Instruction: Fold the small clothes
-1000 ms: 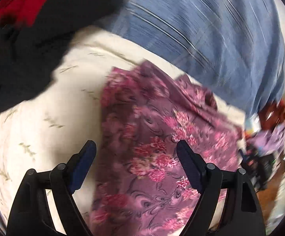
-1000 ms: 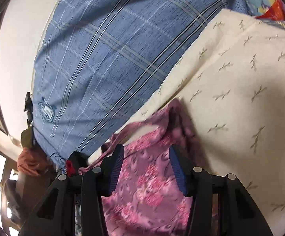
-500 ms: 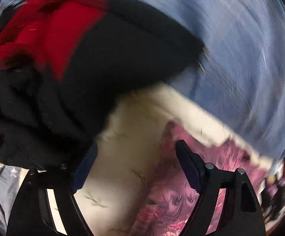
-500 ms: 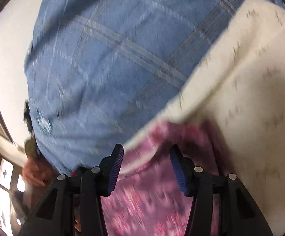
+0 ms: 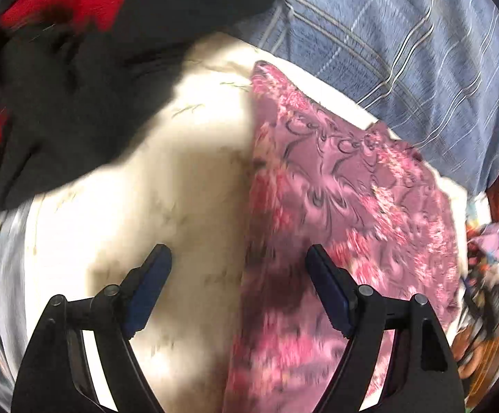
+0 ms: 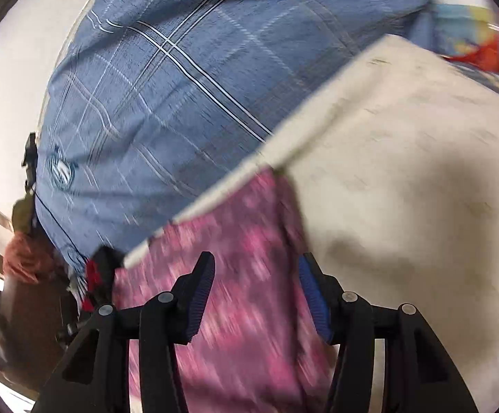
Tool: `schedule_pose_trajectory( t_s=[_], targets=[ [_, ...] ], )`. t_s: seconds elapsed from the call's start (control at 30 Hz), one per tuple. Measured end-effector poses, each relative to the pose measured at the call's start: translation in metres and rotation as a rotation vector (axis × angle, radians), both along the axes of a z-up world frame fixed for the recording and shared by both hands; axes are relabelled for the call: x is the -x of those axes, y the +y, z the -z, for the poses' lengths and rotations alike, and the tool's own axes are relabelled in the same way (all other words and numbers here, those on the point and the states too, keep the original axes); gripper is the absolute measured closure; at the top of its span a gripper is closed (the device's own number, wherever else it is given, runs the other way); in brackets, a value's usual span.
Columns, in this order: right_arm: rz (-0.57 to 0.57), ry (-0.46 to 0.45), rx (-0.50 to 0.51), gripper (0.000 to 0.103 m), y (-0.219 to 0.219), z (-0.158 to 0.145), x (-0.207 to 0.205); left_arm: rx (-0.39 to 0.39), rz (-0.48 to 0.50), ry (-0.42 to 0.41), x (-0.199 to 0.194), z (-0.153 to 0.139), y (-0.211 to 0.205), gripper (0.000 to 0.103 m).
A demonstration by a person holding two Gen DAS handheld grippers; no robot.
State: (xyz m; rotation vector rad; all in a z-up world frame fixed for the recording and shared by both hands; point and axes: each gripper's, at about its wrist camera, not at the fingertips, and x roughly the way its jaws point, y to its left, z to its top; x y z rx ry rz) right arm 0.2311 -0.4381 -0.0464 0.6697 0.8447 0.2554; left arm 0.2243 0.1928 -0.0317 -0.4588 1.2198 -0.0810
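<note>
The pink floral garment [image 5: 345, 186] is thin, smooth cloth with a faint sheen. It lies on a matt cream sheet [image 5: 166, 186] with a woven look. The black and red garment [image 5: 63, 79] looks soft and fleecy, and the left gripper [image 5: 237, 272] is matt black plastic with blue ribbed pads [image 5: 328, 299].

Both wrist cameras look steeply down along their own fingers, close over the cream leaf-print surface [image 5: 180, 179]; they share the pink floral cloth [image 5: 345, 206] and blue plaid fabric [image 6: 180, 86].

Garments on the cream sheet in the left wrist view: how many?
2. The pink floral garment lies flat to the right, under the left gripper's right finger. The black-and-red garment is bunched at upper left. More may be hidden outside the view.
</note>
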Motion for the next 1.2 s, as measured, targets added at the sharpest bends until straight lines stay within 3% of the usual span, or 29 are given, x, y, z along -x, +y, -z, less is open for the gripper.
schedule_pose_trajectory(
  t_s=[0.1,0.23,0.33,0.4,0.5,0.57,0.6,0.63,0.73,0.8,0.9,0.97,1.03,1.07,1.13,1.2],
  targets=[
    [0.014,-0.004,-0.037,0.045,-0.013,0.005,0.042,0.150,-0.038,-0.027,0.038,-0.012,0.008,0.022],
    [-0.038,-0.036,-0.039,0.045,-0.009,0.006,0.074,0.243,-0.065,-0.078,0.090,-0.032,-0.005,0.022],
    [-0.074,-0.042,-0.015,0.045,0.006,0.010,0.073,0.320,-0.103,-0.075,0.123,-0.021,-0.009,0.022],
    [-0.073,-0.048,0.076,0.045,0.016,0.010,0.068,0.353,-0.158,-0.052,0.136,-0.010,-0.004,0.022],
    [-0.103,-0.060,0.119,0.045,0.028,0.015,0.061,0.417,-0.223,0.000,0.136,0.008,0.005,0.022],
    [-0.135,-0.055,0.180,0.057,0.036,0.017,0.058,0.469,-0.252,0.013,0.134,0.016,0.008,0.020],
    [-0.147,-0.056,0.231,0.085,0.039,0.016,0.059,0.485,-0.265,0.002,0.132,0.012,0.009,0.020],
    [-0.168,-0.063,0.247,0.098,0.041,0.013,0.060,0.487,-0.265,-0.014,0.130,0.007,0.009,0.020],
    [-0.137,-0.174,0.189,0.098,0.029,-0.016,0.081,0.414,-0.247,-0.038,0.126,-0.004,0.003,0.020],
    [-0.125,-0.162,0.208,0.098,0.021,-0.014,0.087,0.384,-0.236,-0.020,0.124,0.001,0.000,0.020],
    [-0.157,-0.001,0.312,0.098,0.023,0.023,0.080,0.388,-0.229,-0.007,0.125,0.007,0.003,0.021],
    [-0.125,-0.028,0.284,0.092,0.020,0.018,0.085,0.376,-0.213,-0.040,0.127,-0.003,0.009,0.021],
    [-0.070,-0.072,0.171,0.087,0.007,0.006,0.087,0.349,-0.201,-0.074,0.121,-0.013,0.011,0.021],
    [-0.053,-0.090,0.129,0.083,0.002,0.001,0.087,0.334,-0.198,-0.090,0.116,-0.018,0.012,0.020],
    [-0.038,-0.105,0.067,0.054,-0.002,-0.005,0.080,0.331,-0.170,-0.098,0.103,-0.018,0.011,0.019],
    [-0.035,-0.085,0.076,0.052,0.005,-0.004,0.069,0.320,-0.147,-0.055,0.088,-0.009,0.005,0.019]
  ],
)
